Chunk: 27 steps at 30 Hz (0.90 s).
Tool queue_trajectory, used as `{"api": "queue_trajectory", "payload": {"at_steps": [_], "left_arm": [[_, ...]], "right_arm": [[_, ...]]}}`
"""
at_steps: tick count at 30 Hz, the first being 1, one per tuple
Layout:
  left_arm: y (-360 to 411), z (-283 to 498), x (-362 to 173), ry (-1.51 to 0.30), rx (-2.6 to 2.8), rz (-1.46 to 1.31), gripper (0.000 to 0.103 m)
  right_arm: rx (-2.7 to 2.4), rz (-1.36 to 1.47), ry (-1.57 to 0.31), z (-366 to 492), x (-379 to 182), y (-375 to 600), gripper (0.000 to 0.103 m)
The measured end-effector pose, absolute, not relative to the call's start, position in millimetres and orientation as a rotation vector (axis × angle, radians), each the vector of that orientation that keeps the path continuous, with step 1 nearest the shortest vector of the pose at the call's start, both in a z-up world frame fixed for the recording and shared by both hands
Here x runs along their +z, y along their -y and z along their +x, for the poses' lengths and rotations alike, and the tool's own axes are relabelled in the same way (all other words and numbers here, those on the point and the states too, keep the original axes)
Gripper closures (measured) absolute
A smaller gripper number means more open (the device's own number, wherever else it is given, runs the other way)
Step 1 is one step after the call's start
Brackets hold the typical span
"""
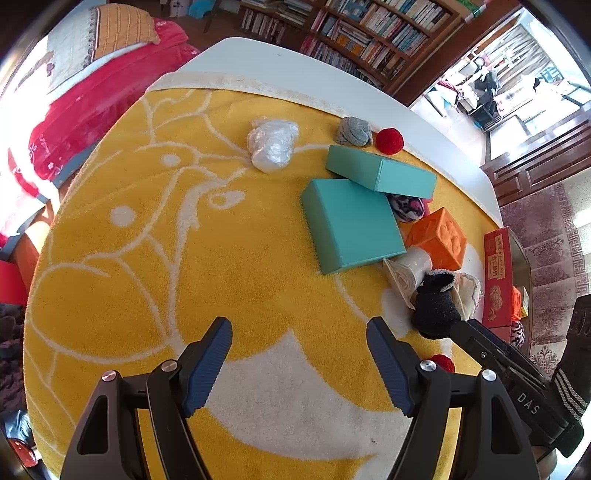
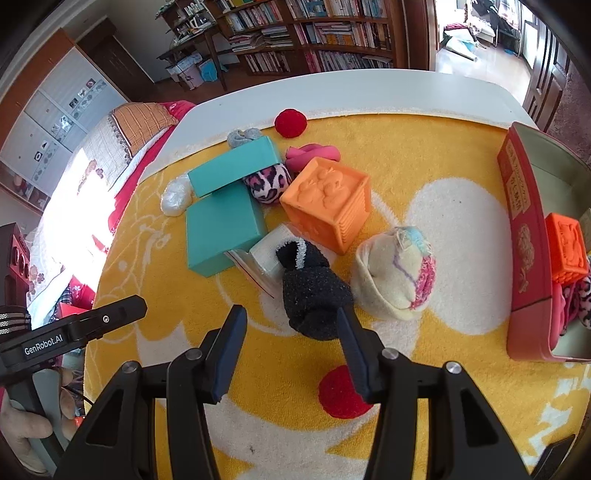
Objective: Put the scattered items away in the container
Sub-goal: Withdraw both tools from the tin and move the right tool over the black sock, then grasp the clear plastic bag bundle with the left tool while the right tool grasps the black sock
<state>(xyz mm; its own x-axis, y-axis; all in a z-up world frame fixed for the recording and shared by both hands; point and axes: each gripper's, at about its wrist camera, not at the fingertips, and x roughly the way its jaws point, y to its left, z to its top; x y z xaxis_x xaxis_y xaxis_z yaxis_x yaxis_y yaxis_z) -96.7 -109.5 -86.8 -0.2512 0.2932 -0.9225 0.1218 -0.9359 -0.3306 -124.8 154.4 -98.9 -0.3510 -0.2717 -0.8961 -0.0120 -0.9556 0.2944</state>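
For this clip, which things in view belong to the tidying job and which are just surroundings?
Job:
- red rectangular tin container
- black fuzzy sock bundle
- cream sock bundle with pink patches
- large orange embossed cube
- two teal cardboard boxes
- red pompom balls
- crumpled clear plastic bag

Surroundings:
- yellow patterned towel
- wooden bookshelves
- red bedding

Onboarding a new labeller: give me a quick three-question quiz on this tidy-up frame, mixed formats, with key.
1. True or false: the red container already holds an orange block.
2. Which item lies nearest the right gripper? A) grey sock B) black sock C) plastic bag
3. Fill in: the upper teal box leans on the other teal ____.

Key: 1 true; 2 B, black sock; 3 box.
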Motion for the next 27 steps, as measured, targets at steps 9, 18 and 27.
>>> {"api": "queue_trajectory", "payload": {"at_steps": [9, 18, 27], "left_arm": [[128, -126, -94, 0.512, 2.361, -1.847, 0.026], [142, -188, -106, 0.457, 2.425, -1.819, 0.026], [140, -239, -129, 0.409, 2.439, -1.832, 0.026]], "right_arm": [[-2.484, 1.732, 0.322, -141, -113, -152, 0.048], [-2.497, 1.769, 0.273, -145, -121, -153, 0.048], [-2.495, 1.781, 0.308, -146, -121, -155, 0.048]]}}
